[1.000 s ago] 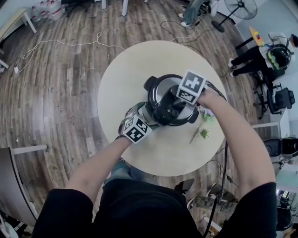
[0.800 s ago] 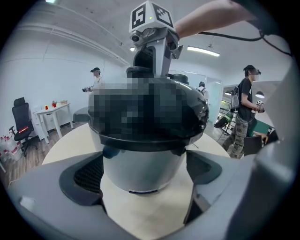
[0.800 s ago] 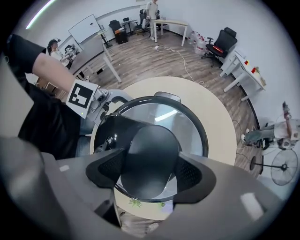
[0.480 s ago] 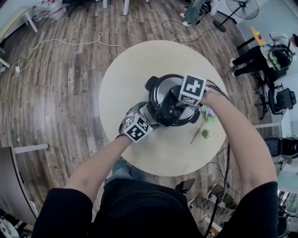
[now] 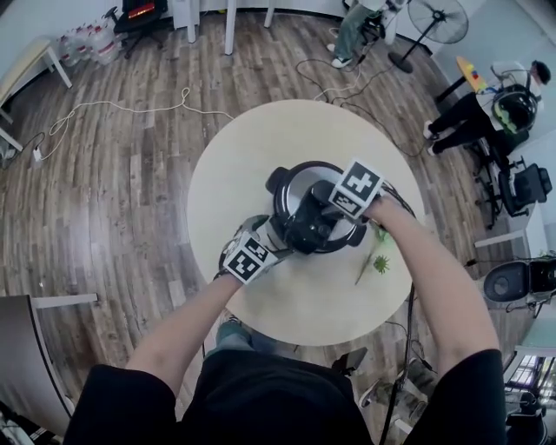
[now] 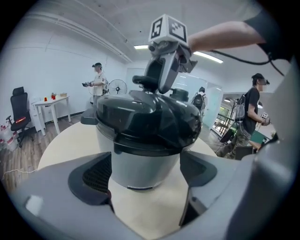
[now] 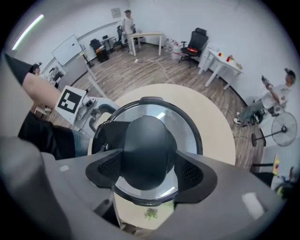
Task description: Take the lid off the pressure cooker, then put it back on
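The pressure cooker (image 5: 300, 193) stands in the middle of the round table (image 5: 221, 165), with its steel lid (image 7: 180, 126) on it. My right gripper (image 5: 323, 217) points straight down over the lid. Its pads sit against both sides of the black lid knob (image 7: 146, 147), so that gripper (image 7: 150, 172) is shut on the knob. My left gripper (image 5: 276, 231) is at the cooker's near-left side, tilted down. Its jaws are closing. In the left gripper view the cooker body (image 6: 140, 159) stands just beyond this gripper (image 6: 145, 177), and the pads do not press on it.
A green sprig (image 5: 379, 257) lies on the table to the right of the cooker. Cables (image 5: 130, 83) run over the wooden floor. Several people, office chairs (image 5: 521, 187), a fan (image 5: 452, 17) and white desks stand round the room.
The right gripper's marker cube has rolled a little over the knob. The left gripper has stayed by the cooker's side. The head view has shifted slightly.
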